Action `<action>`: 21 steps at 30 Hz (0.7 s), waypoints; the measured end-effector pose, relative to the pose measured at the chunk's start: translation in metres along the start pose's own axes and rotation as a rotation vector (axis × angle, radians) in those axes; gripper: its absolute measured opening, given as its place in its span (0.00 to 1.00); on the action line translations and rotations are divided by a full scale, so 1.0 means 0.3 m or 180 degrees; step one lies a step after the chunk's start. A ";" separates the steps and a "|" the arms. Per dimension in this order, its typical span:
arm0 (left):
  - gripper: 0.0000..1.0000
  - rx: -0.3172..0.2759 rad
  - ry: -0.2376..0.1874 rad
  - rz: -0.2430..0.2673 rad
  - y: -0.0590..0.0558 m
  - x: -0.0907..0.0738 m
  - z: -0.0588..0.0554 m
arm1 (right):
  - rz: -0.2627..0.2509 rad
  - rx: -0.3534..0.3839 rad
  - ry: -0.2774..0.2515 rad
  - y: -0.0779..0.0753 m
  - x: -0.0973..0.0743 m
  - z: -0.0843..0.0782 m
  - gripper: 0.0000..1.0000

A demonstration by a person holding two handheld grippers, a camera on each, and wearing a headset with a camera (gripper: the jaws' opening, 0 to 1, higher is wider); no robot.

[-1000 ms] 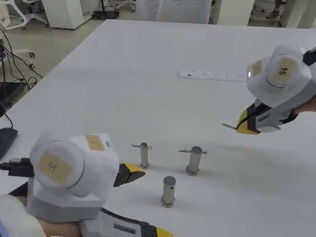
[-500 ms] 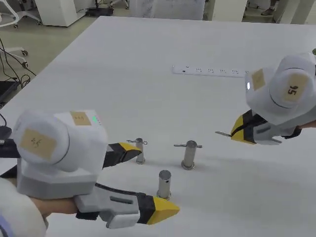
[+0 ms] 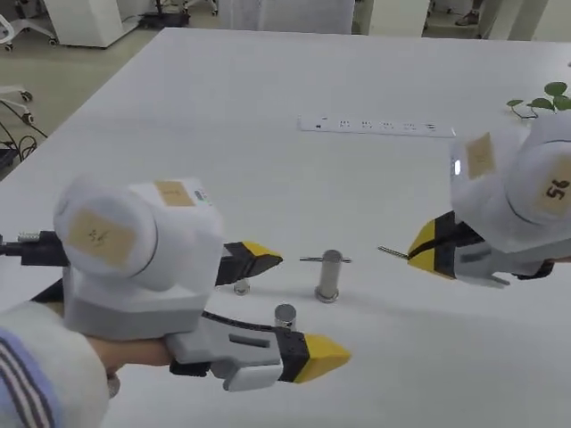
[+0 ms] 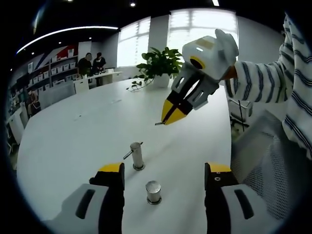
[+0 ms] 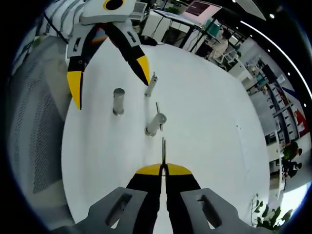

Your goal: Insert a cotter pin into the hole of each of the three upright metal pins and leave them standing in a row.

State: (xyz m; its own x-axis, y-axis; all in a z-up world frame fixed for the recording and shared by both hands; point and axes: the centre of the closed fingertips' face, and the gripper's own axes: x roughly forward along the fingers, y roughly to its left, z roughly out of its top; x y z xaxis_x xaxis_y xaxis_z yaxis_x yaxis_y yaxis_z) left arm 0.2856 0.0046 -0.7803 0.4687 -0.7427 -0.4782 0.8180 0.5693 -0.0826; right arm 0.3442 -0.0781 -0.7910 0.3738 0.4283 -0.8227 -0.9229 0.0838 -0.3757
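The right gripper (image 3: pixel 412 254) hangs above the tabletop (image 3: pixel 223 134) on the right, its jaws clamped on a cotter pin (image 3: pixel 391 252) whose free end points left toward the three metal pins. The left gripper (image 3: pixel 301 308) sits low on the near left with its jaws apart. In the left gripper view the bare pin (image 4: pixel 153 191) stands between them, touching neither.

Two pins look done: the right pin (image 3: pixel 330 276) carries a cotter through its top, and so, in the right gripper view, does the left pin (image 5: pixel 152 85). The bare pin, nearest of the three, is the one left.

It probably goes best if the left jaws close gently on the bare pin low on its shaft, below the hole, so the pin stays upright and cannot spin or tip. Which way its hole faces is too small to tell, so check that first and turn the pin if needed. Then bring the cotter pin down level with the hole and feed it straight along the hole's line, slowly, keeping clear of the right pin just beside the path
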 end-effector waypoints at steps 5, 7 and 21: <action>0.63 -0.0050 -0.0042 -0.0051 -0.010 0.020 0.014 | -0.0061 0.0083 -0.0033 0.024 -0.018 0.002 0.03; 0.61 -0.0094 -0.0076 -0.0069 -0.012 0.031 0.023 | -0.0095 0.0105 -0.0038 0.032 -0.024 0.005 0.03; 0.40 -0.0393 -0.0161 -0.0227 -0.026 0.065 0.065 | -0.0154 0.0035 -0.0037 0.109 -0.031 0.024 0.03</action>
State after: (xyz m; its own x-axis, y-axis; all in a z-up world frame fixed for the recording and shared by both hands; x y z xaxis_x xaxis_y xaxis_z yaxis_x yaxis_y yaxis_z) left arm 0.2949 -0.0212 -0.7719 0.4295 -0.7979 -0.4230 0.8041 0.5511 -0.2232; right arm 0.3100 -0.0730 -0.7925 0.4171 0.4340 -0.7986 -0.9047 0.1146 -0.4103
